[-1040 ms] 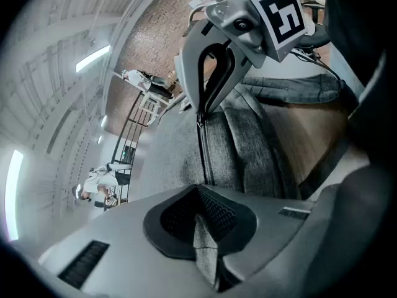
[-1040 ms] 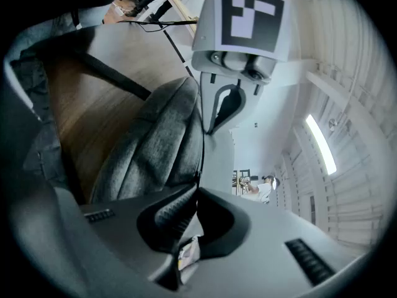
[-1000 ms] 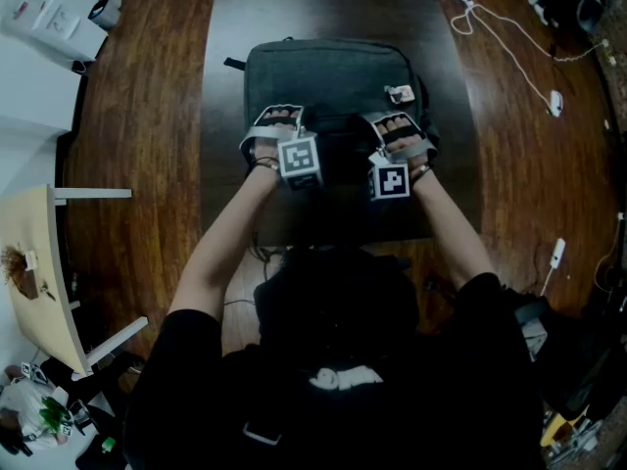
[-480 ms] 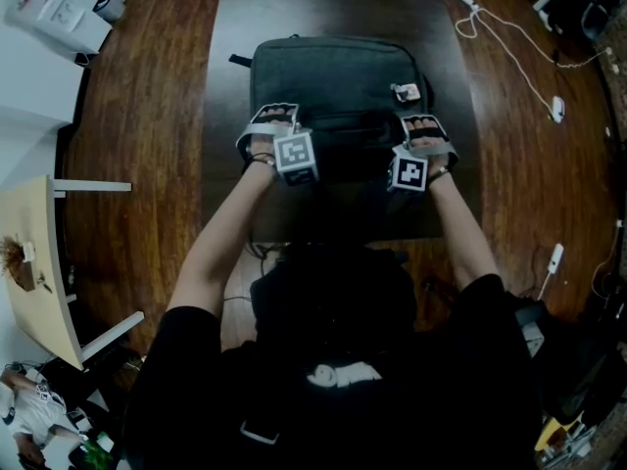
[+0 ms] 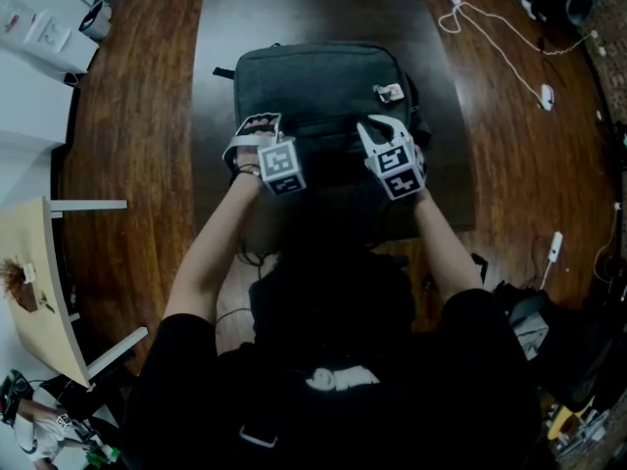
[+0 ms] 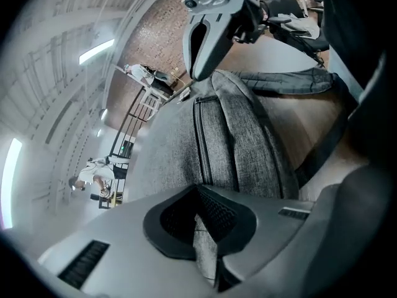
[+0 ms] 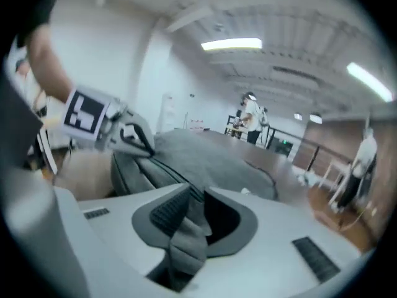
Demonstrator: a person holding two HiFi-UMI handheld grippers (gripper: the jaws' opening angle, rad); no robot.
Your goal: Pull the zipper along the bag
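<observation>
**Both grippers on the near edge of the bag, right one loosening**

The dark grey bag lies flat on the dark middle strip of the wooden table, straight ahead of the person. Its zipper shows in the left gripper view as a dark line running away from the jaws across the grey fabric. No view shows the zipper's pull clearly enough to place it.

The left gripper sits at the bag's near left part. Its jaws are drawn narrow and pinch a fold of the bag's fabric between the pads.

The right gripper sits at the near right part, close beside the left one. Its jaws have just been opening. A crumpled fold of the bag's fabric hangs between them, lying against one pad, with a dark gap on the other side, so the hold is loose.

A small light tag lies on the bag's far right corner. A white cable trails over the table at the far right, well apart from the bag.
</observation>
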